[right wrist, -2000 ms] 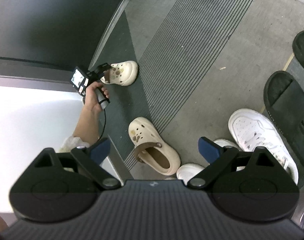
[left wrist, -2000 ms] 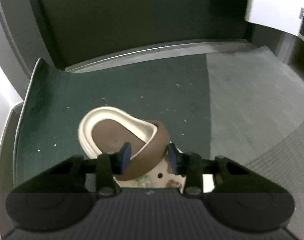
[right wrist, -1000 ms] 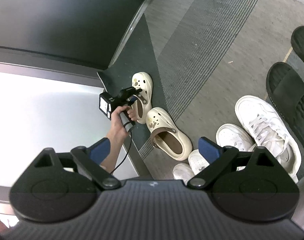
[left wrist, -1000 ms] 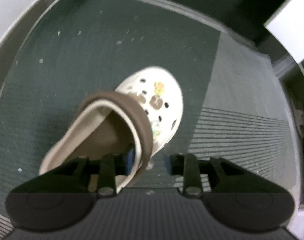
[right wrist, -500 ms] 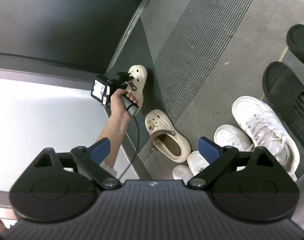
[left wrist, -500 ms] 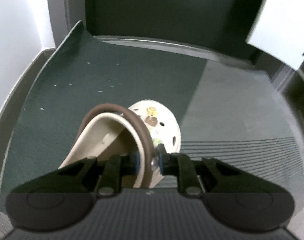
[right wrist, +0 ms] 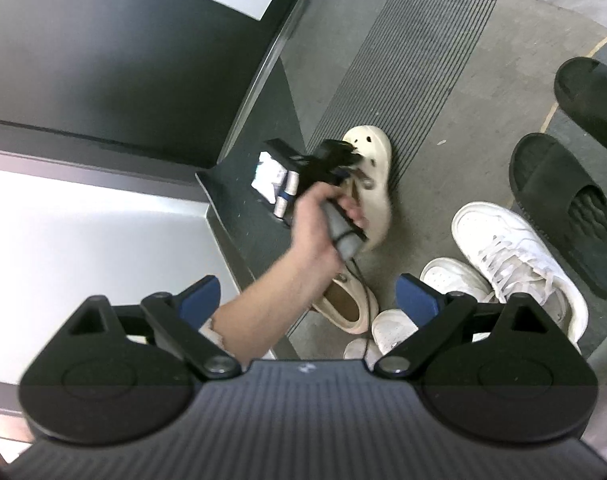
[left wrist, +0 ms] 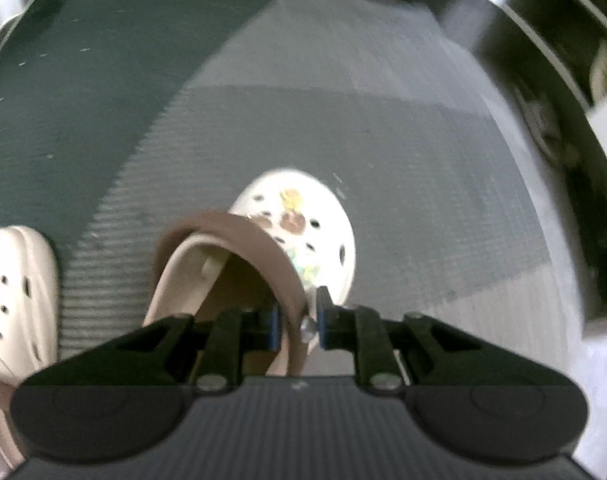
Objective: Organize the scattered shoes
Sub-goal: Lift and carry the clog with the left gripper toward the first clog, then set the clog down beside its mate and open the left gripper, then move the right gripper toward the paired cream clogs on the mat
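Mid-carry of one cream clog (left wrist: pixel 295 236): left gripper (left wrist: pixel 297 322) clenched on its brown heel strap (left wrist: pixel 239 228), toe hanging away from the camera over the ribbed grey mat (left wrist: pixel 403 160). Matching cream clog (left wrist: pixel 11 292) lying on the floor at the left edge of the left wrist view, partly hidden under the forearm in the right wrist view. Right gripper (right wrist: pixel 307 300) released, jaws wide, nothing between them, hovering above the scene. Nearby: white sneakers (right wrist: pixel 515 252) and black slides (right wrist: pixel 563 204), well apart from the held clog.

Likely next: lowering the held clog just beside its mate, toes pointing the same way, sole flat, then letting go of the strap. Care needed, probably, since a strap-hung clog swings.
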`<state>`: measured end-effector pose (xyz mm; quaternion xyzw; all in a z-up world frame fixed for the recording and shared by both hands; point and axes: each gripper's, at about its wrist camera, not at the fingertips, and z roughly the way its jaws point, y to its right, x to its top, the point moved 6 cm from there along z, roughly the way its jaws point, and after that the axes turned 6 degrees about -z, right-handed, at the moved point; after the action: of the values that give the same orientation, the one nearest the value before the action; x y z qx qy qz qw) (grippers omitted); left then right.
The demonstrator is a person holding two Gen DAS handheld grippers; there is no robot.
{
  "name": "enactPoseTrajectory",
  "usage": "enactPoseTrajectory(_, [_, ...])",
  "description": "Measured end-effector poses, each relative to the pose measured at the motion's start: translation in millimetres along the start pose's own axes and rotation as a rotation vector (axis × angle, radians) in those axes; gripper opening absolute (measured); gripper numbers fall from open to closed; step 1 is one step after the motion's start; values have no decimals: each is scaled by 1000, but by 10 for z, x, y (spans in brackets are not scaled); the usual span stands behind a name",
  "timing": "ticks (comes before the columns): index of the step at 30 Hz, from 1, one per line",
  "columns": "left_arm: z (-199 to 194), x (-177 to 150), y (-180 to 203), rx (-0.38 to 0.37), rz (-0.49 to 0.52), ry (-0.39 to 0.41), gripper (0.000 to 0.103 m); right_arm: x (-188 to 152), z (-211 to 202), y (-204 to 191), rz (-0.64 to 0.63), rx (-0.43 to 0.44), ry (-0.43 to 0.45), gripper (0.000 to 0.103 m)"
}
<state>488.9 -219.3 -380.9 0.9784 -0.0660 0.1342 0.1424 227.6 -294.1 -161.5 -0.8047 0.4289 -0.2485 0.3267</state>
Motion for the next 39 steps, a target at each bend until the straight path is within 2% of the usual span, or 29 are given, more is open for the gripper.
enactPoseTrajectory(3, [139,-146,119,-8,21,-26,20,-24,-22,4,1,4,1,96])
enactPoseTrajectory(5, [270,-295,222,-22,76,-53,21,-44,-41,10,2,8,-1,96])
enactPoseTrajectory(7, [271,-386,265,-16,121,-47,21,-50,-78,15,-1,8,-1,96])
enactPoseTrajectory(12, [43,-438,325,0,196,-24,44,-68,-200,25,-2,12,18,96])
enactPoseTrajectory(13, [0,-478,298,2,205,-25,52,-65,-232,16,-10,16,30,96])
enactPoseTrajectory(14, [-107,-538,277,2,220,-32,60,-63,-270,5,-23,17,47,96])
enactPoseTrajectory(16, [-338,-659,235,4,253,-43,63,-81,-349,-2,-54,0,78,96])
enactPoseTrajectory(20, [-937,-856,140,0,312,-10,72,-169,-461,49,-70,-1,89,96])
enactPoseTrajectory(24, [-1489,-964,-6,-7,286,-5,76,-197,-649,-11,-107,21,133,96])
enactPoseTrajectory(28, [-2074,-1026,-114,-17,257,22,81,-155,-854,-85,-117,36,221,96])
enactPoseTrajectory(31, [-2515,-1045,-135,-45,229,72,87,-125,-918,-128,-116,43,262,96])
enactPoseTrajectory(36, [-3333,-1028,17,-102,313,298,99,-119,-949,-198,-116,39,300,96])
enactPoseTrajectory(39, [-3708,-990,60,-66,330,396,100,-115,-937,-236,-131,20,321,96])
